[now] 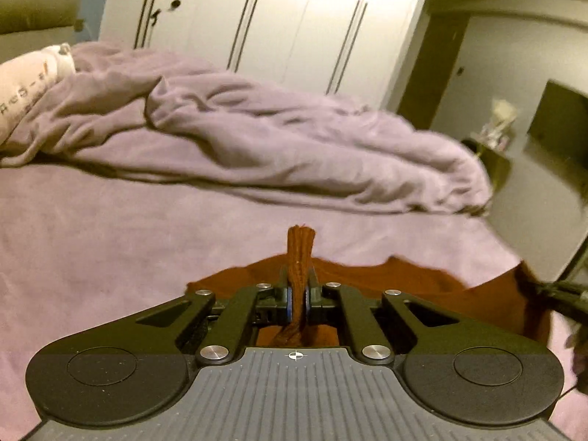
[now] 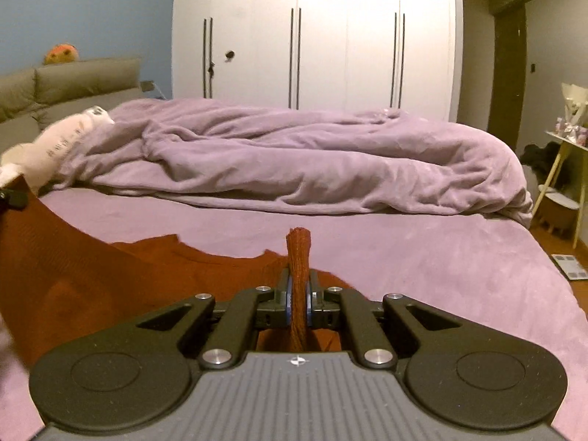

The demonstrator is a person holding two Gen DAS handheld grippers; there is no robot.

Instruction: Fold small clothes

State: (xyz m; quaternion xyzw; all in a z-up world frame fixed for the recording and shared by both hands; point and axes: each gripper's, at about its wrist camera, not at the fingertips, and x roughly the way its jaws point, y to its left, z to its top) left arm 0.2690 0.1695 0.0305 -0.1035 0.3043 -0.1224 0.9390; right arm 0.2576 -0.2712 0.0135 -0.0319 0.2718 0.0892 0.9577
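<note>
A rust-brown knit garment (image 1: 422, 286) lies on the purple bed sheet (image 1: 110, 242). My left gripper (image 1: 298, 286) is shut on a bunched edge of it, which sticks up between the jaws. My right gripper (image 2: 298, 290) is shut on another bunched edge of the same garment (image 2: 92, 279). In the right wrist view the cloth rises toward the left edge, where the left gripper's tip (image 2: 11, 198) holds it up. In the left wrist view the right gripper (image 1: 562, 296) shows at the right edge.
A crumpled purple duvet (image 2: 294, 161) lies across the far half of the bed. A white pillow (image 2: 62, 139) and a grey headboard (image 2: 66, 81) are at the left. White wardrobes (image 2: 312, 36) stand behind. A small side table (image 2: 566, 169) stands at the right.
</note>
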